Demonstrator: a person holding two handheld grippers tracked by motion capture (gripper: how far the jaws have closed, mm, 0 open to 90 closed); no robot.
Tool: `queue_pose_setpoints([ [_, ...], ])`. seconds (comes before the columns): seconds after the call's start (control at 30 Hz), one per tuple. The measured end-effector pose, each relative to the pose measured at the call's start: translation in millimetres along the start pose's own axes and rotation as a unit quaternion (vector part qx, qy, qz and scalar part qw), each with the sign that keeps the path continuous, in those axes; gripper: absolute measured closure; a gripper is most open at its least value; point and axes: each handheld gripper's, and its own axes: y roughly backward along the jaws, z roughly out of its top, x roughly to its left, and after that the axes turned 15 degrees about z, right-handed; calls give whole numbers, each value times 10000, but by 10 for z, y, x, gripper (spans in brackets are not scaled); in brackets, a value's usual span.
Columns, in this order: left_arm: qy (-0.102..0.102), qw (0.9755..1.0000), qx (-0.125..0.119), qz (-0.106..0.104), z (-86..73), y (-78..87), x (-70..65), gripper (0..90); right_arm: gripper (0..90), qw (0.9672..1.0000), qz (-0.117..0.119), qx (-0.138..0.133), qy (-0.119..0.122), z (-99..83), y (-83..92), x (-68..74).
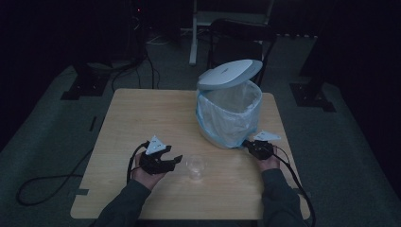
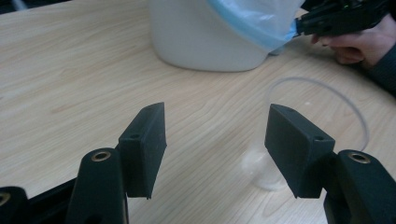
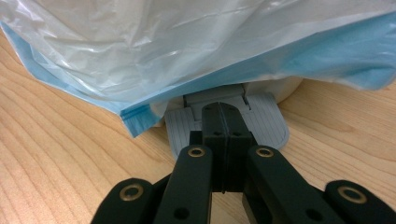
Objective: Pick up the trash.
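Observation:
A white pedal bin (image 1: 229,111) lined with a pale blue bag (image 3: 196,56) stands on the wooden table (image 1: 142,113), its lid (image 1: 230,74) raised. My right gripper (image 1: 250,145) is shut, its tips resting on the grey foot pedal (image 3: 261,126) at the bin's base. A clear plastic cup (image 1: 196,167) stands upright near the table's front. My left gripper (image 1: 174,160) sits just left of the cup, open with nothing between its fingers. In the left gripper view the cup (image 2: 317,135) lies beside and behind the right finger (image 2: 296,147), untouched.
A dark chair (image 1: 239,40) stands behind the table. Cables (image 1: 47,182) trail over the floor at the left. Bare tabletop lies left of the bin and along the front edge.

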Motion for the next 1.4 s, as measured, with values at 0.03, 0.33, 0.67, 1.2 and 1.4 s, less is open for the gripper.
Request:
queue_pose_setpoints([
  [0.03,-13,10000,-7,-4,15,-4,-13,390,900,10000,-2,2,2,0,0,0],
  [0.33,-182,9997,-10,-154,143,-43,-126,407,900,10000,-22,7,18,0,-1,7],
  [0.67,-243,9993,152,-248,164,-178,-198,425,900,10000,-36,10,35,0,-2,10],
  [1.2,-301,9979,418,-385,120,-224,-236,556,900,10000,-58,19,73,-1,-4,14],
  [1.4,-376,9965,534,-519,61,-220,-269,624,900,9999,-66,21,81,-1,-5,20],
])
